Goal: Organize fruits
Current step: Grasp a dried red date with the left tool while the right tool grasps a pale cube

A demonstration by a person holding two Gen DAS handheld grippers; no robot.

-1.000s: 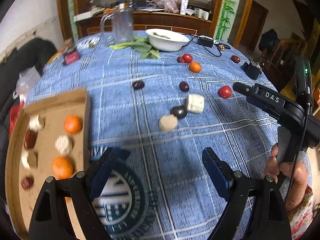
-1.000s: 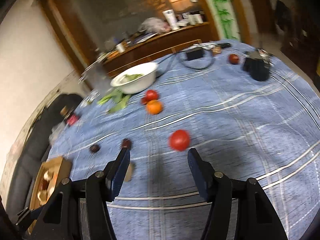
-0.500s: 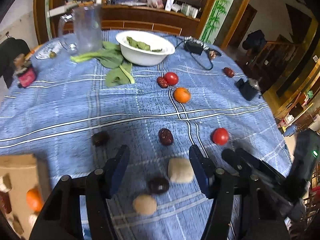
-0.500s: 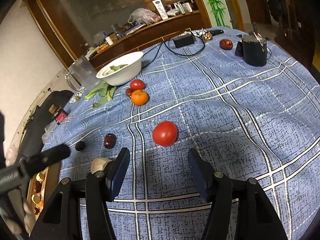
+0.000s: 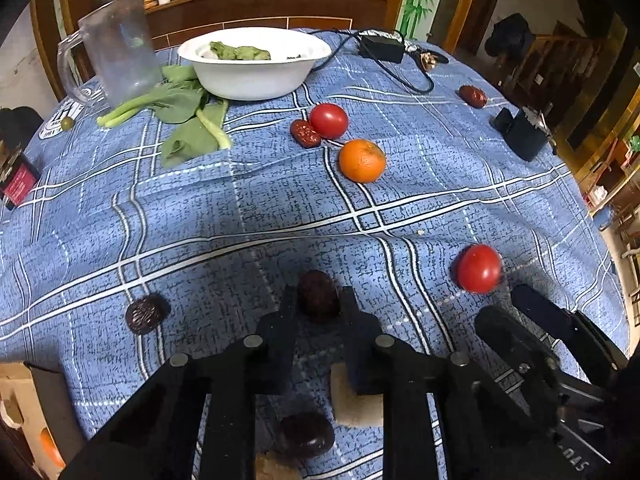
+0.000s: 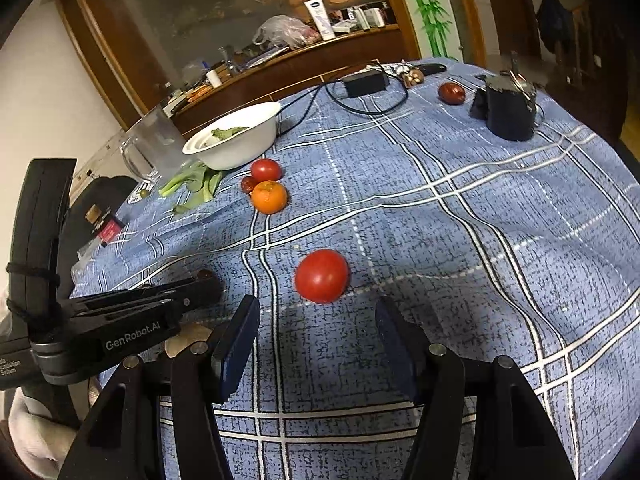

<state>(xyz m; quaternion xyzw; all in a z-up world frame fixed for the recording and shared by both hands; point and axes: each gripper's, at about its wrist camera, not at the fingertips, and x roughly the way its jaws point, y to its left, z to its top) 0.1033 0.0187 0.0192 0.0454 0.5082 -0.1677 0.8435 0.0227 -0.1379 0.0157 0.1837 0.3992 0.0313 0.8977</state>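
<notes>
Two grippers are over the blue plaid tablecloth (image 5: 240, 208). Your left gripper (image 5: 318, 306) has its fingers drawn narrow on a dark red date (image 5: 317, 294), pads touching both its sides. Your right gripper (image 6: 316, 336) stands wide, holding nothing, with a red tomato (image 6: 322, 276) just ahead of the gap. Open cloth lies to the right of that tomato, out to the table's curved edge. Your left view alone shows a cardboard tray (image 5: 24, 408) at the near left corner, a wrinkled dark fruit (image 5: 144, 314), a pale cube (image 5: 356, 404) and another dark fruit (image 5: 306, 434) under the fingers. Both views show an orange (image 5: 362, 160), a second tomato (image 5: 329, 120), a white bowl (image 5: 256, 68) and leafy greens (image 5: 180, 120). A wooden sideboard (image 6: 280, 68) stands behind.
</notes>
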